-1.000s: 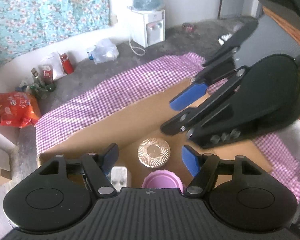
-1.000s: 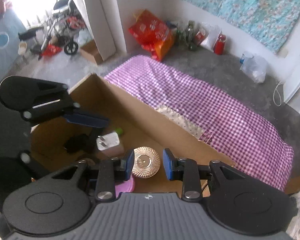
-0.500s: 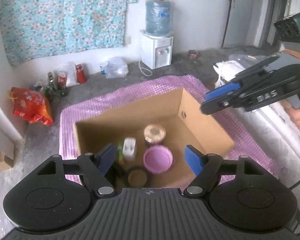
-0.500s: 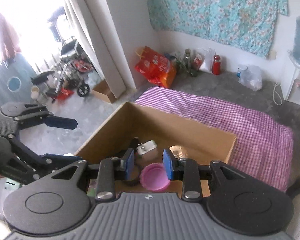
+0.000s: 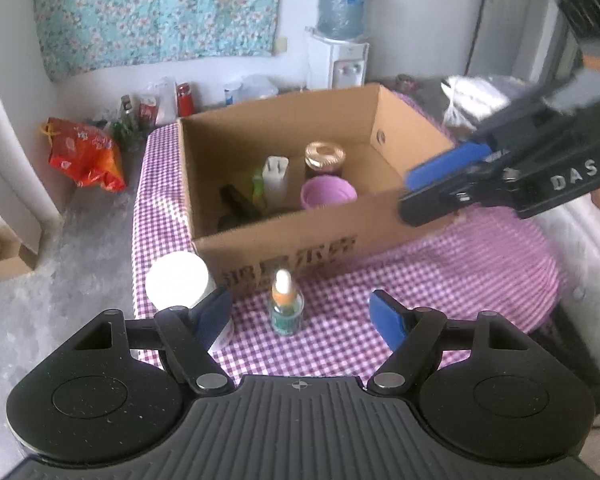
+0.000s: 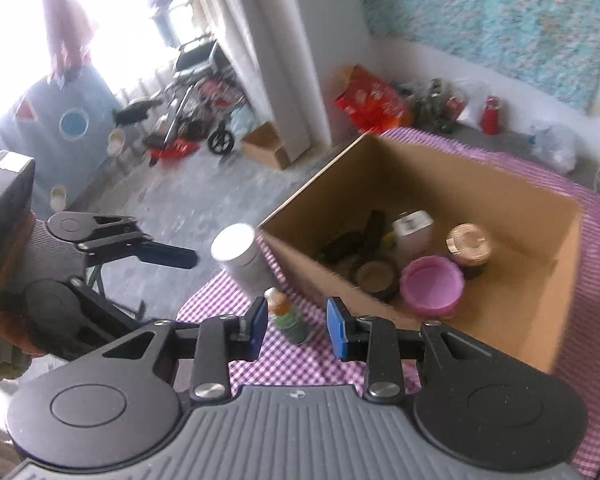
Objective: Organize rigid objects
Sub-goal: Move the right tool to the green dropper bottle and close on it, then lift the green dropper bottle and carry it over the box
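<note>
A brown cardboard box (image 5: 300,240) stands on the purple checked cloth (image 5: 460,276). Inside it are a gold-lidded jar (image 5: 324,156), a white charger (image 5: 275,178), a pink cup (image 5: 327,198) and dark items. In front of the box stand a white cylindrical container (image 5: 176,280) and a small green bottle (image 5: 286,308) with an orange neck. My left gripper (image 5: 300,316) is open just short of that bottle, holding nothing. My right gripper (image 6: 298,328) hovers near the box's corner (image 6: 268,228), its pads narrowly apart with nothing between them. The bottle (image 6: 286,312) shows beyond them.
A water dispenser (image 5: 346,60), a red bag (image 5: 84,152) and several bottles (image 5: 140,114) line the far wall. A wheelchair (image 6: 196,80) and a small carton (image 6: 266,146) stand on the grey floor to the left. A white bag (image 5: 472,96) lies behind the box.
Both grippers have drawn back out of the box and away from it. The whole box, the white container and the small bottle have come into view. Left jaws look slightly wider.
</note>
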Demonstrator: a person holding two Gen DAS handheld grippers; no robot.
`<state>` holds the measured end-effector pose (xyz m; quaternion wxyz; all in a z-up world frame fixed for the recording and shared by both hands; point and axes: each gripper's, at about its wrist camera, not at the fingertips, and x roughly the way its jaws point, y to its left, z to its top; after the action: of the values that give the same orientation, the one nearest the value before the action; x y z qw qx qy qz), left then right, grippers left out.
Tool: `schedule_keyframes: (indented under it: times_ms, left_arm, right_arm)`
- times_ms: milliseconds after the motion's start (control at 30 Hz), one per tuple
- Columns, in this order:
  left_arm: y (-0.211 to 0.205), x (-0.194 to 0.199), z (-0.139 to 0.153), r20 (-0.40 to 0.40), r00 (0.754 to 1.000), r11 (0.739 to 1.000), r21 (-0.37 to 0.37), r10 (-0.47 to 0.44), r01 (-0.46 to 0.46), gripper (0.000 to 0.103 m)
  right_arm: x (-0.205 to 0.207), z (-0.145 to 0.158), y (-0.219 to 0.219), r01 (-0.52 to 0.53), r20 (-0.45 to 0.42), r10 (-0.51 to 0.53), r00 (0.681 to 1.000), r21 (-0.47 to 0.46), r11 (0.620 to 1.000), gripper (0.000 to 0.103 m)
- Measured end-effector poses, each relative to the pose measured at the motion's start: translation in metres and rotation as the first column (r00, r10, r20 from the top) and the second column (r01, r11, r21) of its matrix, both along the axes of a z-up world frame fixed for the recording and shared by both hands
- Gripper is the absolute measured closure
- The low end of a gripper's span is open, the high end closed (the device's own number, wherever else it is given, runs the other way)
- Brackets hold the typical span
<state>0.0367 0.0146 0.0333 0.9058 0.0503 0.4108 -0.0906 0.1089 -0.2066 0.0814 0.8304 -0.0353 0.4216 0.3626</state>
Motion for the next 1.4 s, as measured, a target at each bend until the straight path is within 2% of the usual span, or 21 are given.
schedule_keyframes:
  times_ms: [200,500,633,800,1067,1233,1400]
  left_arm:
    - [-0.007,0.006,-0.030,0.023,0.999,0.997,0.073,-0.031,0.029,0.028]
    - [-0.011,0.022,-0.064,0.034,0.999,0.995,0.097,-0.034,0.030,0.042]
    - [-0.005,0.028,-0.067,0.035,0.999,0.997,0.072,-0.016,0.014,0.047]
    - [-0.003,0.031,-0.073,0.032,0.999,0.996,0.087,-0.020,0.018,0.053]
    - [-0.003,0.032,-0.077,0.023,1.000,0.995,0.100,-0.005,0.003,0.072]
    - [-0.004,0.030,-0.076,0.025,1.000,0.995,0.100,-0.005,0.002,0.072]
    - [-0.005,0.028,-0.074,0.021,1.000,0.995,0.095,-0.011,0.009,0.072]
  right_arm:
    - [-0.009,-0.021,0.044,-0.085,0.015,0.087,0.996,-0.076,0.993,0.068]
    - [0.006,-0.052,0.074,-0.146,-0.002,0.148,0.989,-0.165,0.975,0.068]
    - [0.012,-0.058,0.080,-0.167,-0.012,0.167,0.986,-0.184,0.969,0.069]
    - [0.016,-0.064,0.087,-0.203,-0.018,0.203,0.979,-0.198,0.959,0.070]
    - [0.018,-0.071,0.095,-0.240,-0.041,0.237,0.971,-0.215,0.947,0.076]
    - [0.020,-0.073,0.096,-0.246,-0.043,0.242,0.969,-0.228,0.942,0.083]
    - [0.017,-0.072,0.096,-0.253,-0.042,0.251,0.967,-0.241,0.937,0.083]
